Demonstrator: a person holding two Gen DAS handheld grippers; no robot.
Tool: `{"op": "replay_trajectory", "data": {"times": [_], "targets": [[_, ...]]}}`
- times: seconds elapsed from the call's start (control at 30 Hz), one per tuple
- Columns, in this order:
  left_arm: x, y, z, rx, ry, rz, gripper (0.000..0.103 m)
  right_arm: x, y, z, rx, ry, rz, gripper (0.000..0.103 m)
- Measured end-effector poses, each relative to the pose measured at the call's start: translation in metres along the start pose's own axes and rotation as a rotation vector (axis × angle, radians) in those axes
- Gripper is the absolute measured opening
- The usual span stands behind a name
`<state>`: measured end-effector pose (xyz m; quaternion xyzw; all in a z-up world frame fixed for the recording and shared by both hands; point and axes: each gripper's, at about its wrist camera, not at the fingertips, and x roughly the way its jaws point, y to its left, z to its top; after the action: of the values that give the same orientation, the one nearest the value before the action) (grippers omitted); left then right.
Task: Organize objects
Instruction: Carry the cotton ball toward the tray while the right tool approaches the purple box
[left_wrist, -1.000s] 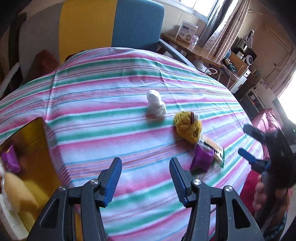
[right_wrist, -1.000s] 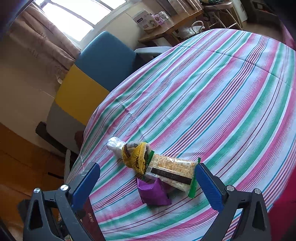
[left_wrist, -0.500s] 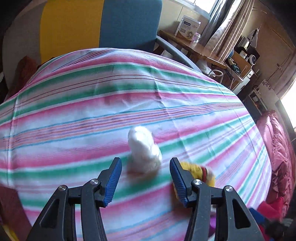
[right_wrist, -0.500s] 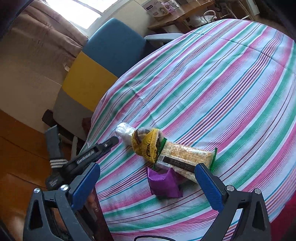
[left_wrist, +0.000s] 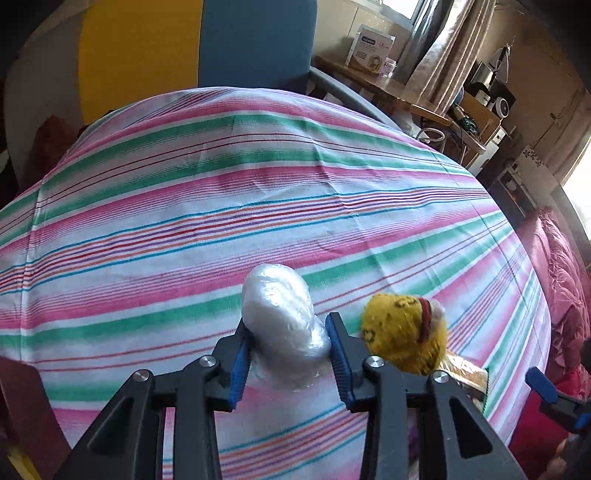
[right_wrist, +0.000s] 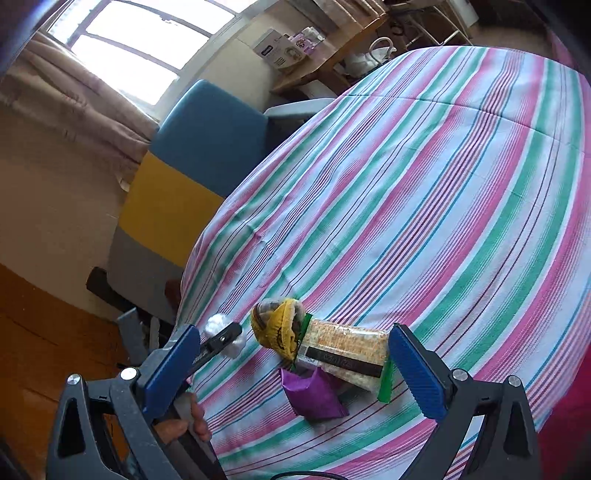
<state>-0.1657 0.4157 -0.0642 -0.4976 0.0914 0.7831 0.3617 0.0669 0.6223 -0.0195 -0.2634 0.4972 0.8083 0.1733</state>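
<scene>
On the striped tablecloth, the white plastic-wrapped bundle is pinched by the just-closing left gripper (yellow pouch just beside), while the right gripper is held spread.

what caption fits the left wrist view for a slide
Left gripper closing its blue pads around a white plastic-wrapped bundle on the striped tablecloth, beside a yellow pouch.
</scene>
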Motion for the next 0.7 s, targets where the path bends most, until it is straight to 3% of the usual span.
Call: {"op": "replay_trajectory", "data": {"times": [0.13,0.37,0.7], "targets": [[-0.038,0.0,-0.024,0.012,-0.023,-0.02,0.038,0.004,0.001,0.001,-0.007,0.018,-0.02,0.103],[-0.086,0.0,-0.072,0.019,-0.035,-0.039,0.038,0.034,0.026,-0.018,-0.154,0.163,-0.026,0.103],[-0.142,0.013,-0.138,-0.006,-0.056,-0.087,0.038,0.067,0.047,-0.038,-0.288,0.285,-0.046,0.103]]}}
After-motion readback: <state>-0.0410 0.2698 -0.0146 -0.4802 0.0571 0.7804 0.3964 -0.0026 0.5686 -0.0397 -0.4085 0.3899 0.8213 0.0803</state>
